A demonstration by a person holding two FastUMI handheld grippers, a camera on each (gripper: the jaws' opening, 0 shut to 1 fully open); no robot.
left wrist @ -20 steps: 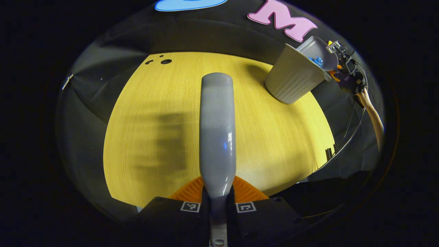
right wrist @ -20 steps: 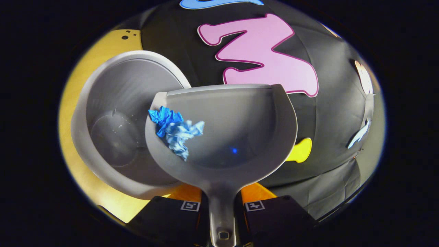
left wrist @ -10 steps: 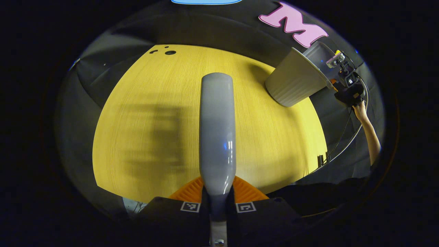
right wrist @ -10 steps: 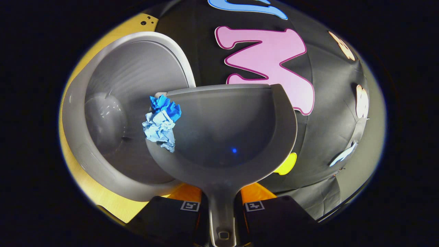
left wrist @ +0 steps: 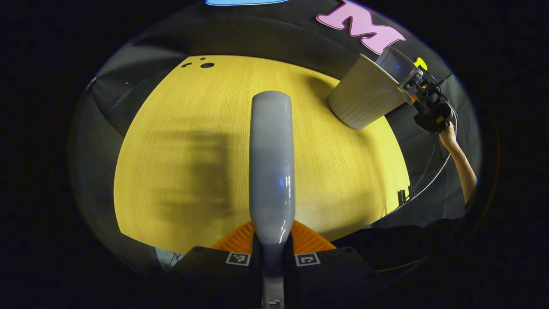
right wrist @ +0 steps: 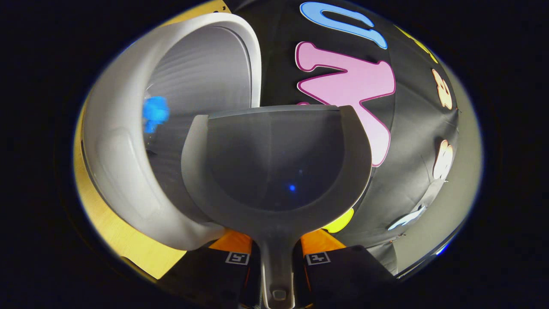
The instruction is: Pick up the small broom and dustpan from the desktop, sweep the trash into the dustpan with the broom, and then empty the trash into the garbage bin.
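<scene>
My left gripper (left wrist: pixel 273 253) is shut on the grey broom (left wrist: pixel 272 163), which points forward above the yellow desktop (left wrist: pixel 188 107). At the far right of the desk stands the grey garbage bin (left wrist: pixel 362 96). My right gripper (right wrist: pixel 276 257) is shut on the handle of the grey dustpan (right wrist: pixel 274 163), tilted over the bin (right wrist: pixel 128 141). The pan's scoop is bare. A blurred blue paper ball (right wrist: pixel 154 112) is inside the bin, in mid-fall. In the left gripper view the right gripper (left wrist: pixel 422 96) and the hand (left wrist: pixel 448 137) holding it are beside the bin's rim.
The desk's far left corner has small dark holes (left wrist: pixel 206 65). Black cloth wall rises right behind the bin. A cable (left wrist: pixel 429 176) hangs from the right gripper past the desk's right edge.
The blue paper ball slid off the dustpan's left edge and dropped into the bin. The dustpan tilted further over the bin. The broom stayed nearly still.
</scene>
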